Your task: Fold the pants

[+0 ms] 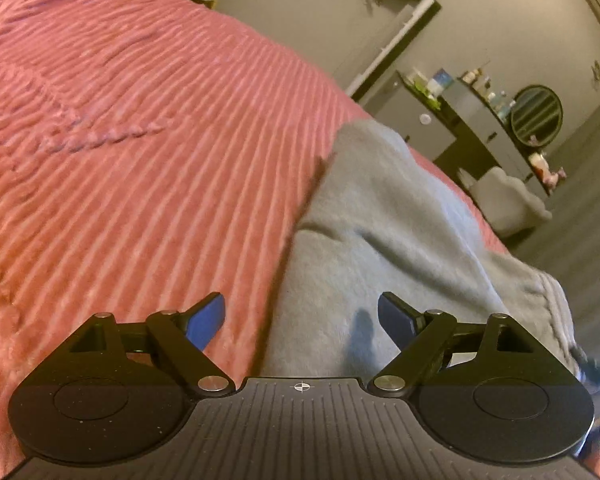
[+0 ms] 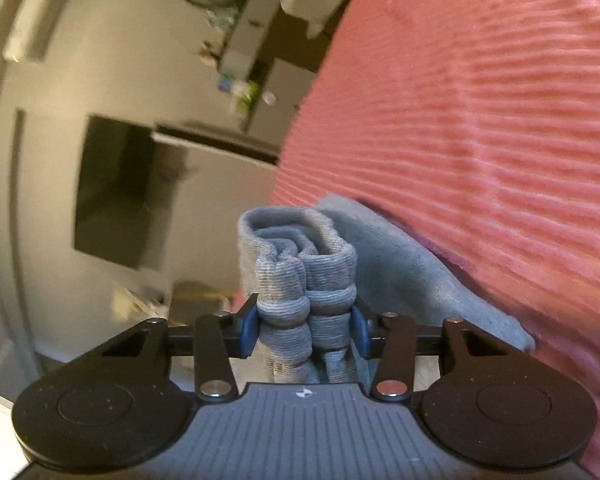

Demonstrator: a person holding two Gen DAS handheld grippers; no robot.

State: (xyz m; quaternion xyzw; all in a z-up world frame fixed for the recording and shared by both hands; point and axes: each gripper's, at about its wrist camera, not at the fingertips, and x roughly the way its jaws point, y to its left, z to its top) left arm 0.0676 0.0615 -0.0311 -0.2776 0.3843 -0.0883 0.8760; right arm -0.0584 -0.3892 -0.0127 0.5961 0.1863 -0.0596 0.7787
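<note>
Right gripper (image 2: 305, 330) pinching the bunched ribbed waistband of the grey pants (image 2: 300, 280) between blue pads (image 2: 247, 330), fabric lifted at the edge of the pink ribbed bedspread (image 2: 480, 140), with the rest trailing down onto it at right. Left gripper (image 1: 300, 318) spread wide and holding nothing, hovering just above the pants (image 1: 380, 240), which lie flat on the bedspread (image 1: 140, 160) near its right edge. Round mirror (image 1: 536, 115) and cluttered dresser (image 1: 476, 120) blurred beyond.
</note>
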